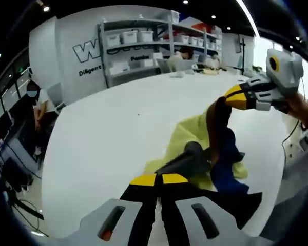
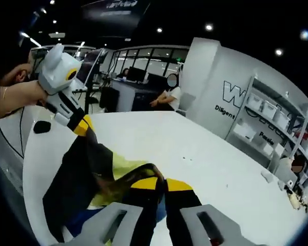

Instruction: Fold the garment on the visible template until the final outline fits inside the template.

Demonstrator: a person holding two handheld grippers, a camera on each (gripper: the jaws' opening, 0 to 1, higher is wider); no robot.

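A garment of yellow, blue and dark brown cloth (image 1: 195, 130) lies bunched on the white table (image 1: 113, 138). My left gripper (image 1: 192, 154) is shut on a dark fold at its near side. My right gripper (image 1: 228, 100) comes in from the right, shut on a brown strip that it holds up above the pile. In the right gripper view, my right gripper (image 2: 156, 177) pinches the brown cloth (image 2: 128, 182). My left gripper (image 2: 86, 127), held by a hand, lifts a black panel (image 2: 72, 179) of the garment at the left.
Shelves with white bins (image 1: 143, 43) stand behind the table's far edge. A seated person (image 1: 38, 105) is at the left, another at a desk (image 2: 167, 95). A small black object (image 2: 41, 126) and a cable lie near the table edge.
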